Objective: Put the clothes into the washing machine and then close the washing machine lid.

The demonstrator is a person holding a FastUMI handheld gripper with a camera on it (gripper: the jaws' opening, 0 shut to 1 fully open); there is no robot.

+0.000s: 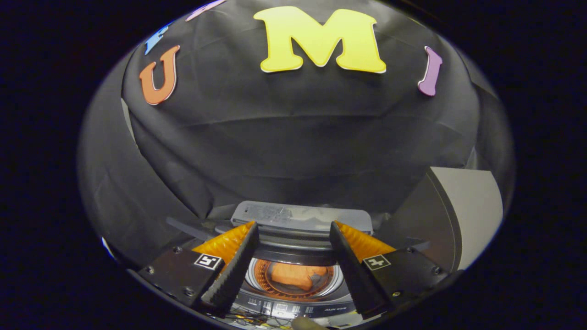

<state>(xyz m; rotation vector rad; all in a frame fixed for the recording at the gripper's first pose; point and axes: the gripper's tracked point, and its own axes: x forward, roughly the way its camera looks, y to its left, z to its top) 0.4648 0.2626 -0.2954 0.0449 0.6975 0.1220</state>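
Below the dark cloth wall, the washing machine (293, 293) sits with its lid (300, 217) raised, standing just beyond the fingers. Inside the drum (257, 279) lies an orange garment (293, 276), seen between the fingers and low in the tub. The gripper (293, 233) hangs above the opening, its fingers spread apart and holding nothing. The lid looks to be next; a push from a poor angle could slip off its smooth edge, or drop it hard onto the rim.
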